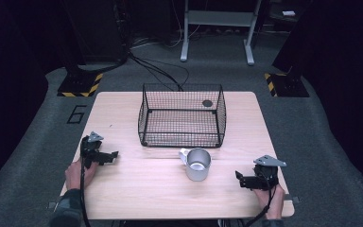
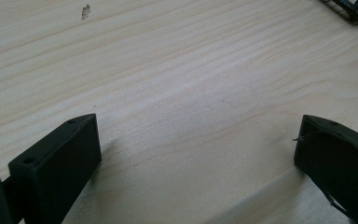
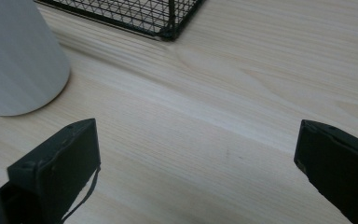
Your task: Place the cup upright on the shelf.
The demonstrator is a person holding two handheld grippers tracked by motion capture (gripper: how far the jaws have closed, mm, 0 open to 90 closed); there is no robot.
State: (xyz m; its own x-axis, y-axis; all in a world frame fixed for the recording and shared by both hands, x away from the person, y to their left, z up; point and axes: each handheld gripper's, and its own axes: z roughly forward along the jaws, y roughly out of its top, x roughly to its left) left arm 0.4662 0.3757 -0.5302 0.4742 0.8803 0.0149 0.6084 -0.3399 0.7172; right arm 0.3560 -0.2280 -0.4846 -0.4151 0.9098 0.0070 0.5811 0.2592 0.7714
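A silver metal cup (image 1: pixel 197 164) with a handle stands upright on the wooden table (image 1: pixel 132 189), just in front of a black wire basket (image 1: pixel 182 116). My left gripper (image 1: pixel 115 155) rests low at the table's left side, open, with bare wood between its jaws (image 2: pixel 196 140). My right gripper (image 1: pixel 238 178) sits near the front right, open and empty, a short way right of the cup. In the right gripper view the cup's (image 3: pixel 16 60) grey wall is at upper left and the basket's corner (image 3: pixel 168 21) beyond it.
The basket holds a small dark round thing (image 1: pixel 207 103) at its back right. Grey carpet surrounds the table. Cables, a white frame's legs (image 1: pixel 217 33) and hazard-striped stand bases (image 1: pixel 80 85) lie beyond the far edge.
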